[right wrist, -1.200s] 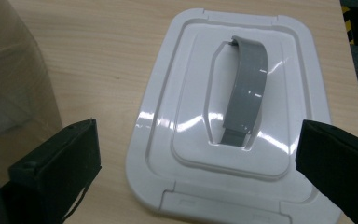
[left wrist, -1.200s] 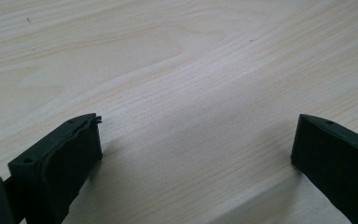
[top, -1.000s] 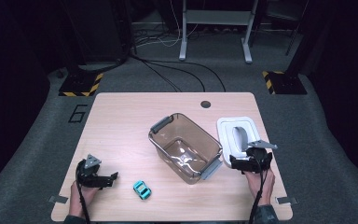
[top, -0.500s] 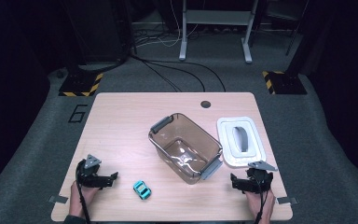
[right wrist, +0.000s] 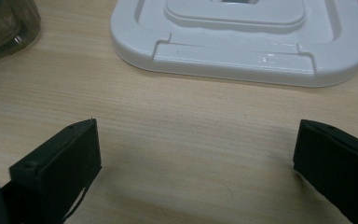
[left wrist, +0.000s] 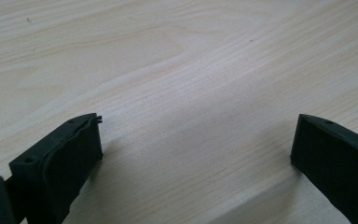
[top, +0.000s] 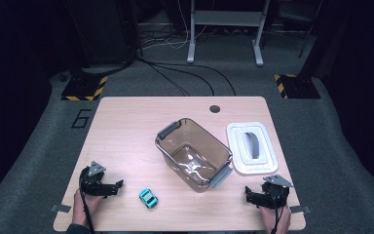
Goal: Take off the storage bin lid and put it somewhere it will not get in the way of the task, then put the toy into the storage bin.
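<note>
Bright tabletop, dark surroundings, soft shadows

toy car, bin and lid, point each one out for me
toy car (top: pixel 148 198), high view, on its blue roof
bin (top: pixel 168 131), high view, on its grey far handle
lid (right wrist: pixel 242 51), right gripper view, on its white near rim

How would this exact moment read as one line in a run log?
left gripper: open, empty | right gripper: open, empty | toy car: on table | lid: off, beside bin

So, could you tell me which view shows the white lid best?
The high view: the whole white lid with its grey handle lies flat beside the bin. The right gripper view catches its near edge; the left gripper view faces bare table.
</note>
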`<action>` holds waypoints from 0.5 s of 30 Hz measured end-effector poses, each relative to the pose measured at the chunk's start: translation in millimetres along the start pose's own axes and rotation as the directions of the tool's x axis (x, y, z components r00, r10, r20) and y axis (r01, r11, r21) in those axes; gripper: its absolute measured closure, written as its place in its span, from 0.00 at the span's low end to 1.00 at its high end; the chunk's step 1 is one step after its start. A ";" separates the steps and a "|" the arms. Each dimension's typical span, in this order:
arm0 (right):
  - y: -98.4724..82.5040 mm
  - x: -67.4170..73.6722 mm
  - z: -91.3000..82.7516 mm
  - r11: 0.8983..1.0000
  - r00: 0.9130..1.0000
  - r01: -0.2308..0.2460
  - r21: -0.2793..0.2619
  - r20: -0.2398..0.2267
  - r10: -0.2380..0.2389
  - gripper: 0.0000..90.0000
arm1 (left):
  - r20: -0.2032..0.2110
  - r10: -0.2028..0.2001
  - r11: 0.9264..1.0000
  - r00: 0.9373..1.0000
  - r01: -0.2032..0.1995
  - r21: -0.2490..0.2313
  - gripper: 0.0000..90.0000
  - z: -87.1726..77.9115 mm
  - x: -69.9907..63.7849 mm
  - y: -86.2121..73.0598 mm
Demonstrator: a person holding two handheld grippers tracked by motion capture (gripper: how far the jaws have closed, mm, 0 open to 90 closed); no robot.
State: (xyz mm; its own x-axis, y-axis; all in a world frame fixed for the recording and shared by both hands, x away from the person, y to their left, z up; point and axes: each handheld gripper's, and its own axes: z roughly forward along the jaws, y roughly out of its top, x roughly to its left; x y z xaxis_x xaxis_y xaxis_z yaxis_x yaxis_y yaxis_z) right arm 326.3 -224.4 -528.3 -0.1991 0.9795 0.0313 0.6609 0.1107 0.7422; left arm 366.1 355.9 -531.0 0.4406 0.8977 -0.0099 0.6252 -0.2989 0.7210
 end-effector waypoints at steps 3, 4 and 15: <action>0.1 0.1 0.3 1.000 1.000 0.000 0.001 -0.002 0.000 0.00 | 0.001 0.001 1.000 1.000 -0.001 -0.001 0.02 0.1 0.0 0.0; 0.1 0.1 0.2 1.000 1.000 0.000 0.000 -0.003 0.000 0.00 | 0.000 -0.002 1.000 1.000 0.002 -0.002 0.02 0.1 -0.3 -0.1; 0.6 2.2 2.5 0.999 1.000 0.015 0.030 0.012 -0.015 0.00 | -0.021 -0.016 1.000 1.000 0.016 -0.007 0.01 0.2 -1.7 -0.4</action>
State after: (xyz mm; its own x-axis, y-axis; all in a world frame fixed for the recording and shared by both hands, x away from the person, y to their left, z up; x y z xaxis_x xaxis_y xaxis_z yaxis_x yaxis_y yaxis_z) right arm 328.0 -221.7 -529.5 -0.2001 0.9797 0.0119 0.6794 0.1300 0.7221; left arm 365.2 354.5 -531.4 0.4169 0.9089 -0.0075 0.6278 -0.2820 0.7255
